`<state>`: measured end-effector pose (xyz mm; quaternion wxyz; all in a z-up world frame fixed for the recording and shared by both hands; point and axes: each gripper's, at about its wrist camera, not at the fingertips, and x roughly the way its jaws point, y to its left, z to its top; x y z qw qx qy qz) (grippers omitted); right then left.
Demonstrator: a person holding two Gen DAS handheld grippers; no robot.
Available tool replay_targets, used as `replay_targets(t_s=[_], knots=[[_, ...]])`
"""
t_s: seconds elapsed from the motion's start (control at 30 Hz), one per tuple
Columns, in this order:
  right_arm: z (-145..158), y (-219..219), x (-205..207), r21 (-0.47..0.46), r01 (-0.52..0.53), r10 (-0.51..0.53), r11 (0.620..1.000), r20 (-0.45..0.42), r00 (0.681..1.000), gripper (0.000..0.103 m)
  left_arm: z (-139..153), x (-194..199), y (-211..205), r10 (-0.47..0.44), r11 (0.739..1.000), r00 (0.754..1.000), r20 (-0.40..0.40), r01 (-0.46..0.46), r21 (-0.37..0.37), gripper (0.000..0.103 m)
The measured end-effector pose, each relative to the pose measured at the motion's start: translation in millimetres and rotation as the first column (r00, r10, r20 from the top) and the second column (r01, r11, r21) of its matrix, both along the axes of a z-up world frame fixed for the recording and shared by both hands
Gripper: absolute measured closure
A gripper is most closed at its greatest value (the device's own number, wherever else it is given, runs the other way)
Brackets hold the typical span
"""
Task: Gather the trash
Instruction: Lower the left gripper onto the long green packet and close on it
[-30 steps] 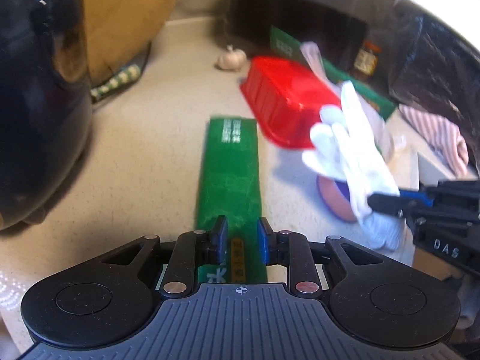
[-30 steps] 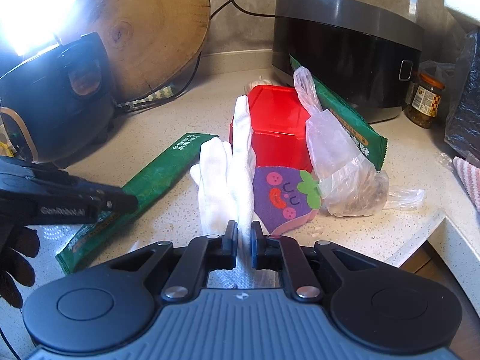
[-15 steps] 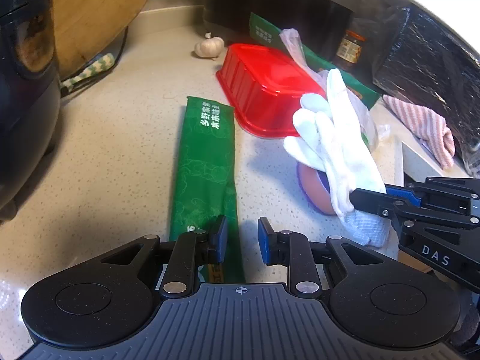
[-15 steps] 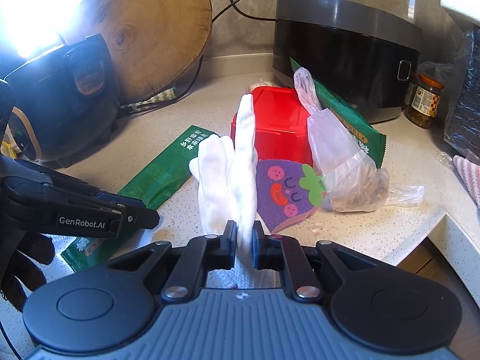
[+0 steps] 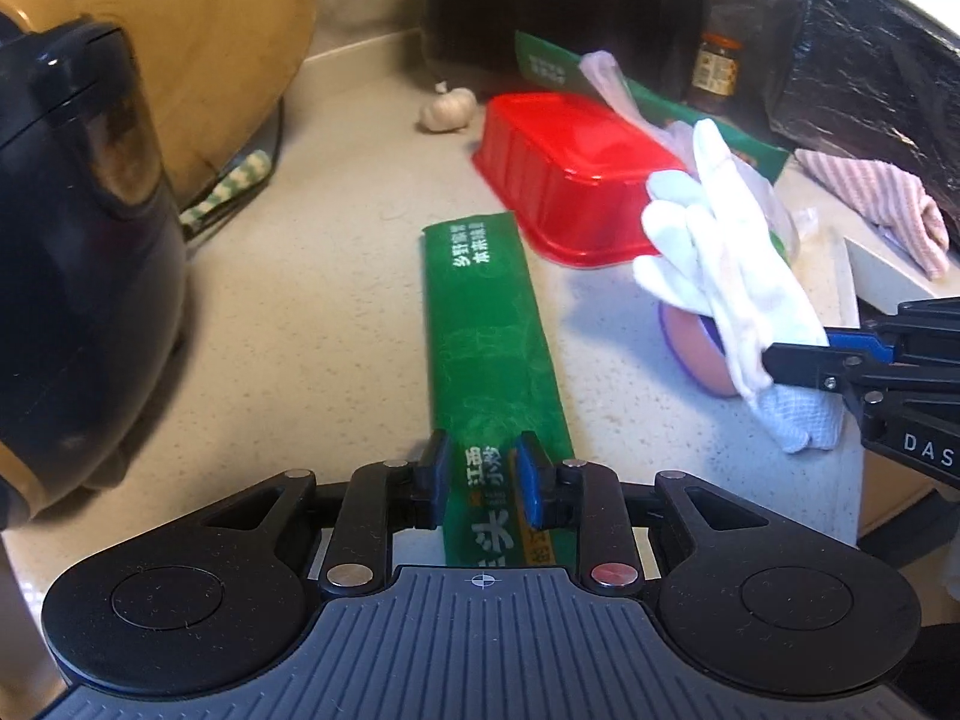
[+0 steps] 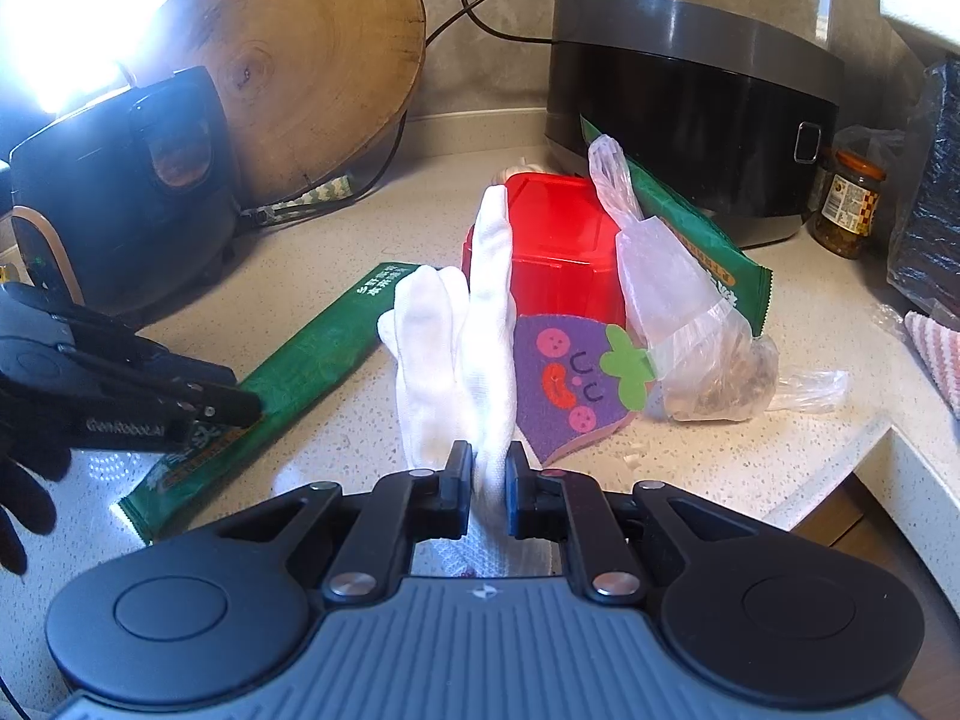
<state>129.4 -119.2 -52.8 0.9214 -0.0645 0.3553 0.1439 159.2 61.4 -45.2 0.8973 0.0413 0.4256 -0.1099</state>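
Only right view: eggplant sponge (image 6: 567, 381) | right jaws pinch glove (image 6: 474, 324) | left jaws opening astride green packet (image 5: 492, 348)

blown-out window glare upper left; fisheye-bent edges; slight motion blur

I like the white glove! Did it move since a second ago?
No. In the right wrist view the white glove still stands pinched in the right gripper, in front of the red container, as before.
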Motion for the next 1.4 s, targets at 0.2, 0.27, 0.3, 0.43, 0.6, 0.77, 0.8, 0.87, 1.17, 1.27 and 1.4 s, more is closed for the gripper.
replay_targets(t_s=[0.2,0.27,0.3,0.43,0.6,0.77,0.8,0.87,1.17,1.27,1.4], knots=[[-1,0,0,-0.004,-0.004,0.004,1.000,0.004,1.000,0.091,-2,2,-6,-0.017,0.997,1.000,-0.019,0.015,-0.073,0.075],[-1,0,-1,-0.008,-0.007,0.007,1.000,0.006,1.000,0.091,-1,5,-10,-0.016,0.997,1.000,-0.023,0.014,-0.075,0.075],[-2,1,-1,-0.011,-0.009,0.009,1.000,0.008,1.000,0.091,2,7,-10,-0.002,0.996,1.000,-0.018,0.000,-0.085,0.075],[-3,3,-3,-0.024,-0.016,0.016,1.000,0.018,1.000,0.091,15,20,-6,0.062,0.987,0.998,0.026,-0.057,-0.148,0.075],[-2,2,-4,-0.022,-0.021,0.021,1.000,0.017,1.000,0.091,1,44,-26,0.042,0.999,0.999,-0.027,-0.043,-0.021,0.073],[-3,-1,-4,-0.013,-0.027,0.027,1.000,0.017,0.999,0.091,-4,45,-33,0.044,0.998,0.999,-0.033,-0.042,0.045,0.063],[-3,-1,-3,-0.012,-0.028,0.028,1.000,0.018,0.999,0.091,-5,46,-32,0.051,0.998,0.998,-0.040,-0.050,0.039,0.062],[-3,-2,-4,-0.013,-0.030,0.030,0.999,0.020,0.999,0.091,-7,47,-28,0.063,0.998,0.997,-0.047,-0.062,0.024,0.061],[0,6,-4,-0.049,-0.077,0.080,0.996,0.060,0.995,0.071,-10,26,-20,0.066,0.997,0.998,0.007,-0.066,-0.041,0.070],[1,14,-1,-0.074,-0.107,0.113,0.991,0.082,0.990,0.070,-5,17,-10,0.108,0.989,0.994,-0.007,-0.108,-0.103,0.084],[1,27,6,-0.082,-0.148,0.155,0.986,0.083,0.984,0.070,9,-3,7,0.167,0.979,0.986,0.030,-0.162,-0.127,0.087]])
